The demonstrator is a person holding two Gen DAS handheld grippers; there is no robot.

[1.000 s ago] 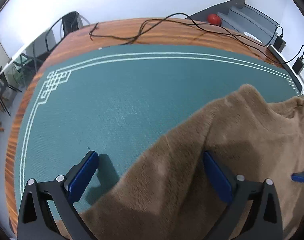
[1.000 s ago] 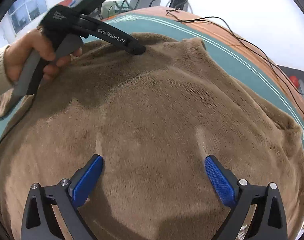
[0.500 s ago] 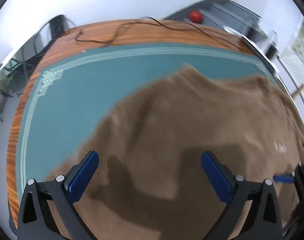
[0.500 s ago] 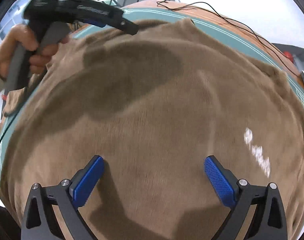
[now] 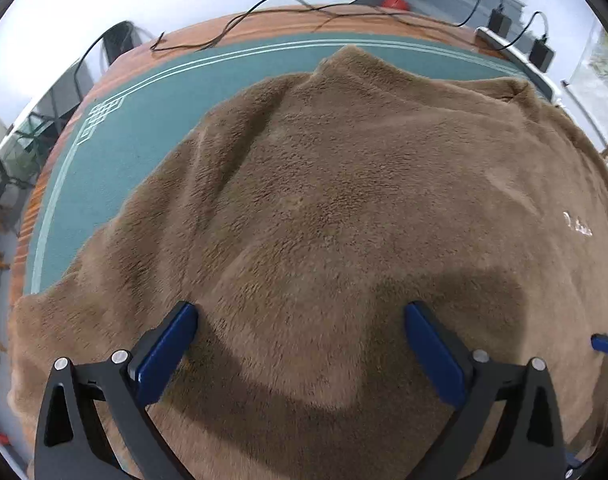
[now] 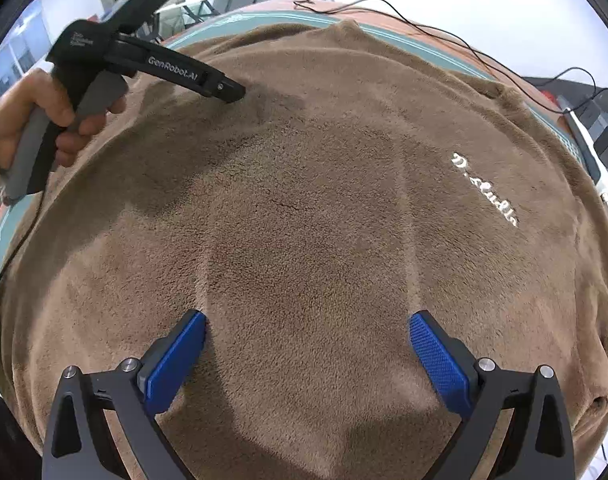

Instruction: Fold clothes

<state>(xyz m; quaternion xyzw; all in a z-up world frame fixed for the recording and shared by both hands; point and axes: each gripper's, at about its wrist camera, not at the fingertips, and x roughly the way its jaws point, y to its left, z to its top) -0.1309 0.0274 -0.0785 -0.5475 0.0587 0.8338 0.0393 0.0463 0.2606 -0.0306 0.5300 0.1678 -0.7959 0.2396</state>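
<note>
**Both grippers over the spread garment**

Since the earlier frames your left gripper [image 5: 300, 316] has swung from the green mat [image 5: 144, 120] onto the brown fleece garment [image 5: 364, 200], which now fills both views. Both it and your right gripper [image 6: 307, 328] have fingers spread wide, holding nothing. In the right wrist view, white lettering [image 6: 486, 190] runs toward lower right; the left gripper sits upper left, nearer that far edge.

Both views are brightly and evenly lit, with white walls blown out toward glare. Soft dark shadows are cast on the brown fleece garment [image 5: 344, 200] near the jaws. Strong fisheye bending and black vignetting are seen at the edges; focus is sharp.
</note>
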